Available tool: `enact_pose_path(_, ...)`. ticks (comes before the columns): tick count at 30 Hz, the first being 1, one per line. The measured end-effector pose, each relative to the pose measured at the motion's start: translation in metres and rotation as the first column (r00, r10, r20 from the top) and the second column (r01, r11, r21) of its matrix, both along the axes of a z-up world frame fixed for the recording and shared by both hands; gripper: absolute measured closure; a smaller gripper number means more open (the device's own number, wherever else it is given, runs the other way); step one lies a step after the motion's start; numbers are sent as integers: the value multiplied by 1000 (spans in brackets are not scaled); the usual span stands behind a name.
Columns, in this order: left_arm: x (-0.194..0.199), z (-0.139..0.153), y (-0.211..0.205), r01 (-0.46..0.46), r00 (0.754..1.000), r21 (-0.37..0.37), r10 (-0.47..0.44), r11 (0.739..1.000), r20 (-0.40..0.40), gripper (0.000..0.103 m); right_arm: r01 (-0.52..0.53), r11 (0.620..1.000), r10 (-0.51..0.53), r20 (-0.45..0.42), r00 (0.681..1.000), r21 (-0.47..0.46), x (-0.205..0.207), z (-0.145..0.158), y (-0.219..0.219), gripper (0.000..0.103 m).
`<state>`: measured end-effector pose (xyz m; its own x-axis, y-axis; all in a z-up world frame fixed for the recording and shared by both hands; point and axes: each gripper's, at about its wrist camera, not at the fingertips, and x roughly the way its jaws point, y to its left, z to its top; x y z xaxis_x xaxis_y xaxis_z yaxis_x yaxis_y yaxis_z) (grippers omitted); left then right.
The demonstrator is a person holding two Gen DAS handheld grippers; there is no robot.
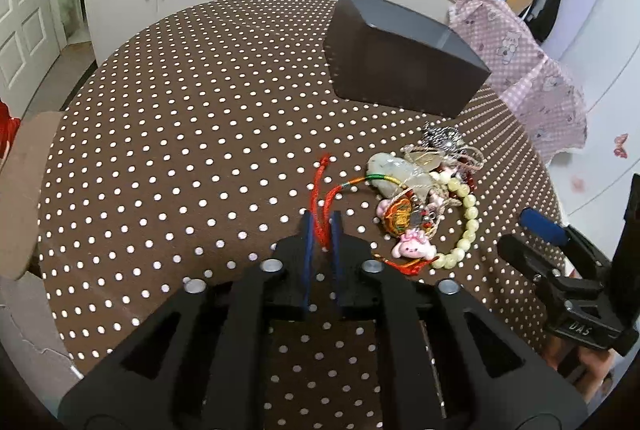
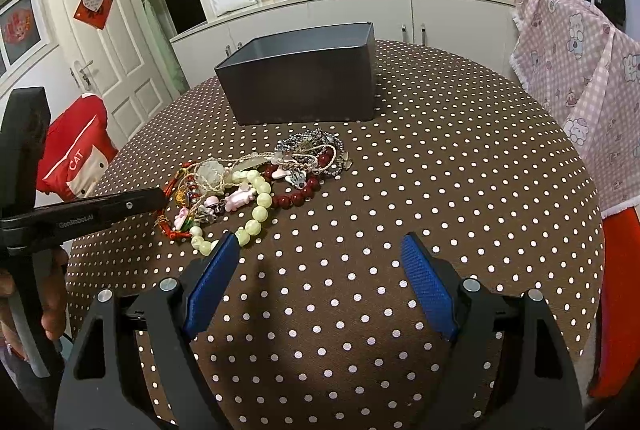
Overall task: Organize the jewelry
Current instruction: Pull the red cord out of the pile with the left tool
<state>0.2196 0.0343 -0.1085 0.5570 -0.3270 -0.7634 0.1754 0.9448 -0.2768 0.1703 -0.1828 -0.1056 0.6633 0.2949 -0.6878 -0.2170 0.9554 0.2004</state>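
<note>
Two claws: left [image 1: 320,220] narrowly parted around a braided red cord [image 1: 320,197], right [image 2: 320,250] wide open.

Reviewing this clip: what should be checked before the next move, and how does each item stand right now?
1. Red cord lies between the left gripper fingers: ok.
2. Left gripper clamped on the cord: not ok, gaps show on both sides of it.
3. Right gripper open and empty: ok.
4. Grey box open on top: ok.
5. Cord free of the jewelry pile: cannot tell, the strands are tangled.
6. Room inside the box: cannot tell.
</note>
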Motion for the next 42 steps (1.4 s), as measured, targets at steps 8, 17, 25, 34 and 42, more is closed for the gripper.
enact_pose_path(8,-1,1,-2,-70,996,54,67,996,59,16,-5,1000,5,-1,1000,1,0,0,1,24)
enact_pose_path(17,-3,-7,-26,-64,995,289,38,955,96,56,-8,1000,8,-5,1000,1,0,0,1,24)
enact_pose_path(25,-5,-1,-17,-26,995,164,10,986,100,100,4,1000,-4,7,1000,-2,-2,1,0,24)
enact_pose_path(34,-13,16,10,-66,988,114,49,991,149,100,0,998,2,29,1000,-68,-3,6,12,24)
enact_pose_path(42,-23,32,16,-50,978,93,30,994,205,100,-114,989,118,38,992,-97,2,13,53,24)
